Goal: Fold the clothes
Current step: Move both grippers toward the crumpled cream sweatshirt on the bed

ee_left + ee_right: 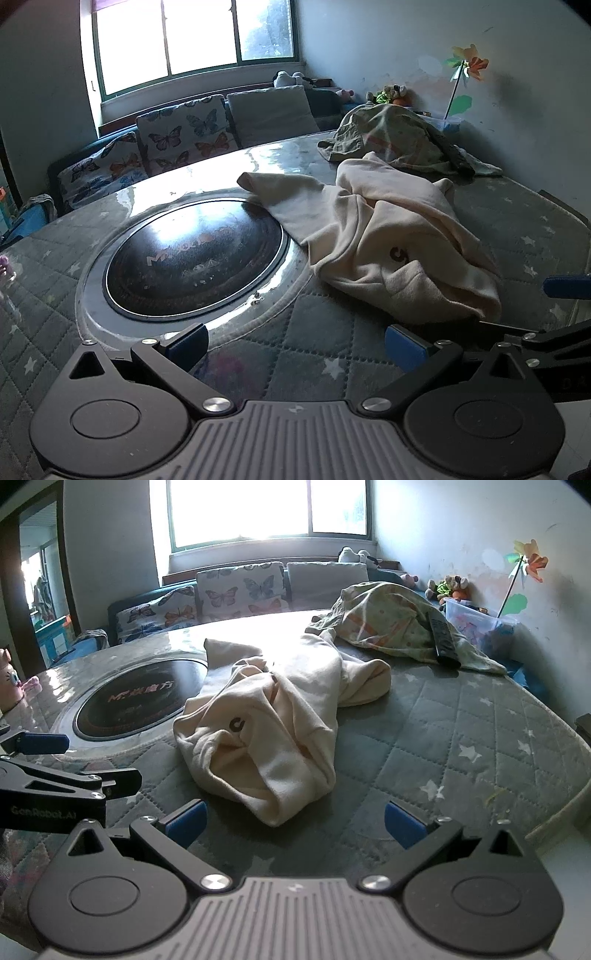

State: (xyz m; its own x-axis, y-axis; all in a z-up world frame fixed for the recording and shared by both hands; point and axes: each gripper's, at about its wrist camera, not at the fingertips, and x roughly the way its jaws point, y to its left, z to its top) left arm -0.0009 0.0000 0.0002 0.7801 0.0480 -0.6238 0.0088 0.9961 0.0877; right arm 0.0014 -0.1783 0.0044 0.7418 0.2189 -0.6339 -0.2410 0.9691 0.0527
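While both the left gripper (295, 347) and the right gripper (295, 823) hover spread and empty at the near edge of the quilted grey star-print tabletop (461, 738), the crumpled cream sweatshirt (273, 723) lies unfolded mid-table, within reach, presumably for grasping.

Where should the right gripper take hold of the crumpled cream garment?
Probably the near hem of the cream garment, approached low from the front. That banded edge bulges up off the table, directly ahead of the open right gripper.

Two garments, cream garment (273, 723) and patterned green garment (391, 624), one remote control (443, 635), two butterfly cushions (240, 587)
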